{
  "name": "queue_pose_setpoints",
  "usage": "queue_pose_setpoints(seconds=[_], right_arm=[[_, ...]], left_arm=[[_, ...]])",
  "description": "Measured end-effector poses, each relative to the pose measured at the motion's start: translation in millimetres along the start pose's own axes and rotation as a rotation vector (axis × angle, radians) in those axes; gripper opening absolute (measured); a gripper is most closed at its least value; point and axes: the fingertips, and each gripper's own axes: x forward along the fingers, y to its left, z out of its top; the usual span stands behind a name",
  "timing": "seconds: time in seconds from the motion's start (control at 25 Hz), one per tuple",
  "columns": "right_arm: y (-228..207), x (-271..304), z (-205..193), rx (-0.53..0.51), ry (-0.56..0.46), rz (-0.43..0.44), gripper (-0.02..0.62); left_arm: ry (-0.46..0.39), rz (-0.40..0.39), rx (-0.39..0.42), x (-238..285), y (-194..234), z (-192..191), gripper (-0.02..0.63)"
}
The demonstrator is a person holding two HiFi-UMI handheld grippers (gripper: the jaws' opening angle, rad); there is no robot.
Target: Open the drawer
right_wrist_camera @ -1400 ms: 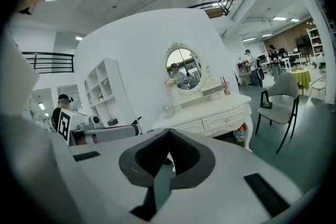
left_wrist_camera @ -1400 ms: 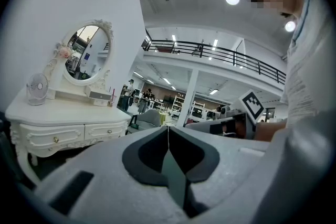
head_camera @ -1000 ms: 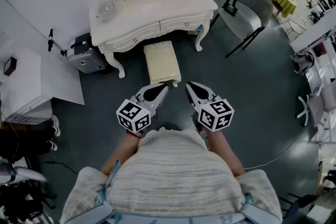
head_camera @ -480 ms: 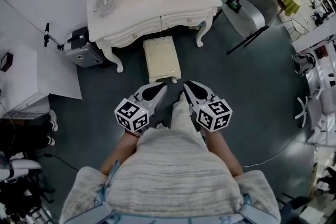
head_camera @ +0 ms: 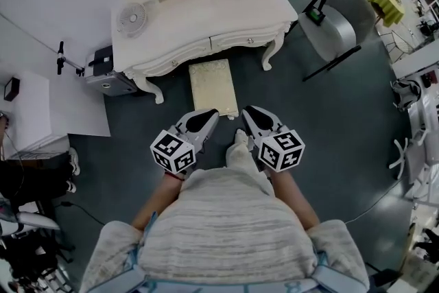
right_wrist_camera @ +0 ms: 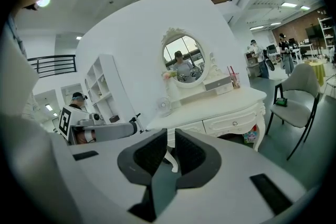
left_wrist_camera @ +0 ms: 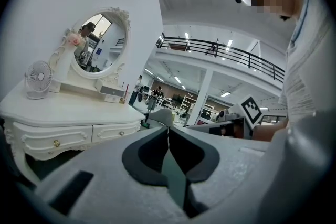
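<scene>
A white vanity table (head_camera: 206,7) stands ahead with two drawers in its front, a left drawer (head_camera: 177,49) and a right drawer (head_camera: 243,40), both closed. The same drawers show in the left gripper view (left_wrist_camera: 52,142) and the right one in the right gripper view (right_wrist_camera: 232,123). My left gripper (head_camera: 211,114) and right gripper (head_camera: 248,110) are held side by side over the floor, well short of the table. Both are shut with nothing in them, as the left gripper (left_wrist_camera: 168,129) and right gripper (right_wrist_camera: 169,138) show in their own views.
A cream stool (head_camera: 214,84) sits on the floor before the table, between me and the drawers. On top are a small fan (head_camera: 132,16), an oval mirror (right_wrist_camera: 182,63) and a box. A grey chair (head_camera: 336,20) is at right, a black case (head_camera: 110,75) at left.
I have stepped toward the vanity: table and stool now lie nearer to both grippers. A foot has come forward between them. Both grippers stay shut, side by side.
</scene>
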Motion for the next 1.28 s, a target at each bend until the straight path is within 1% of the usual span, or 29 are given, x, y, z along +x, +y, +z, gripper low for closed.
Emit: queue_pose_setpoints(seconds=[0.24,0.52,0.92,1.08,1.28], right_arm=[[-38,27,29,-0.012,0.012,0.019,0.011],[-80,47,53,-0.014,0.025,0.040,0.011],[-137,67,80,-0.031,0.040,0.083,0.011],[-153,77,85,-0.045,0.048,0.089,0.011],[-166,86,79,-0.032,0.067,0.074,0.011]], left_arm=[[-0.003,0.023,-0.028,41,25,15,0.015],[0.014,0.049,-0.044,85,42,23,0.015],[0.017,0.071,-0.024,152,56,35,0.015],[0.026,0.073,-0.017,171,62,36,0.015],[0.044,0.075,-0.020,181,72,33,0.015]])
